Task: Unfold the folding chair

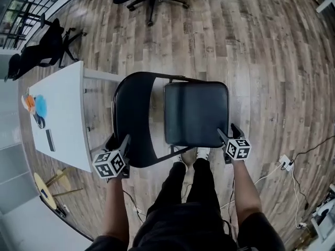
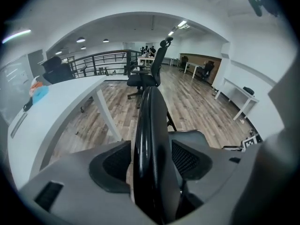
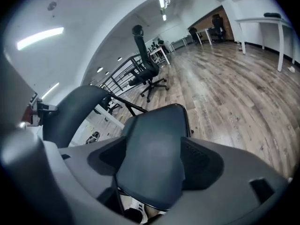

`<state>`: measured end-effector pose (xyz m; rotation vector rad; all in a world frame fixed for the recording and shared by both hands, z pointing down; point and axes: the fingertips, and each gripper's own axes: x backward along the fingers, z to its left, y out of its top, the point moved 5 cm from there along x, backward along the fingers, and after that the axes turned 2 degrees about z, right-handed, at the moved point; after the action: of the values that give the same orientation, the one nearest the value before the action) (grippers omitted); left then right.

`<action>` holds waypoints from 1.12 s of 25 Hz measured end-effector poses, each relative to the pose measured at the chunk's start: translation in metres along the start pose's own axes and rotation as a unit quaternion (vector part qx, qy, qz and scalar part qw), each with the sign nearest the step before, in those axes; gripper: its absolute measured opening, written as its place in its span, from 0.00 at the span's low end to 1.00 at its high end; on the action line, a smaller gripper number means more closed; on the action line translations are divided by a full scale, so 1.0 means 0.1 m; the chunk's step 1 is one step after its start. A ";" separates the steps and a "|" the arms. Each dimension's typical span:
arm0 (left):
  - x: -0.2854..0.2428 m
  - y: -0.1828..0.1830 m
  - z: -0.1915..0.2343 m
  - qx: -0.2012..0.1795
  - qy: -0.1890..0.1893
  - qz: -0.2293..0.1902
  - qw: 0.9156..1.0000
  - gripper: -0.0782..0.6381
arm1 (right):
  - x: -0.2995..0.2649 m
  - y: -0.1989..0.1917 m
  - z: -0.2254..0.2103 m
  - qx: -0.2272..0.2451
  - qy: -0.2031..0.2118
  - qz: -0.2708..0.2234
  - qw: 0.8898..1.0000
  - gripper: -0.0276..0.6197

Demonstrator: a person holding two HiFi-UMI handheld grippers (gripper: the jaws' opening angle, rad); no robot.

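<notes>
Chair looks unfolded, seat flat.
Left gripper unclenched astride backrest; right gripper unclenched astride seat.

We look steeply down on the folding chair from above, while cameras on the left tongs and right tongs sit close against it, facing across it, so all views share it.

Bright, even indoor light from ceiling strips. All 3 views bow at the edges; both gripper views have black corners, and the nearest surfaces look perhaps slightly soft.
</notes>
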<state>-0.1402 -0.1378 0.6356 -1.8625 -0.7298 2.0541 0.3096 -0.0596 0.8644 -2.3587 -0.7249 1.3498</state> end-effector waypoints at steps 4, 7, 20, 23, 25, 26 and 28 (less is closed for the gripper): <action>-0.20 -0.11 0.01 -0.008 -0.006 0.027 1.000 0.49 | -0.40 -0.29 -0.41 -0.028 0.011 0.038 0.999 0.59; -0.32 -0.17 0.00 0.002 -0.028 0.046 0.999 0.49 | -0.66 -0.51 -0.69 -0.056 0.027 0.064 0.996 0.61; -0.54 -0.28 0.02 0.005 -0.087 0.087 0.992 0.40 | -1.28 -1.07 -1.15 -0.173 0.207 0.099 0.958 0.64; -0.55 -0.29 0.00 0.001 -0.101 0.089 0.991 0.37 | -1.29 -1.04 -1.07 -0.185 0.239 0.091 0.949 0.61; -0.54 -0.28 -0.03 0.001 -0.111 0.092 0.990 0.34 | -1.28 -1.04 -1.06 -0.186 0.237 0.085 0.950 0.60; -0.53 -0.28 -0.04 0.001 -0.114 0.093 0.989 0.33 | -1.27 -1.05 -1.06 -0.186 0.234 0.085 0.951 0.60; -0.52 -0.27 -0.05 -0.006 -0.114 0.090 0.989 0.32 | -1.26 -1.06 -1.05 -0.184 0.228 0.087 0.952 0.60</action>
<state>-0.1315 -0.1407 0.6935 -1.7769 -0.6475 2.4104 0.3193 -0.0489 1.0596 -2.9385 -0.6819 0.7108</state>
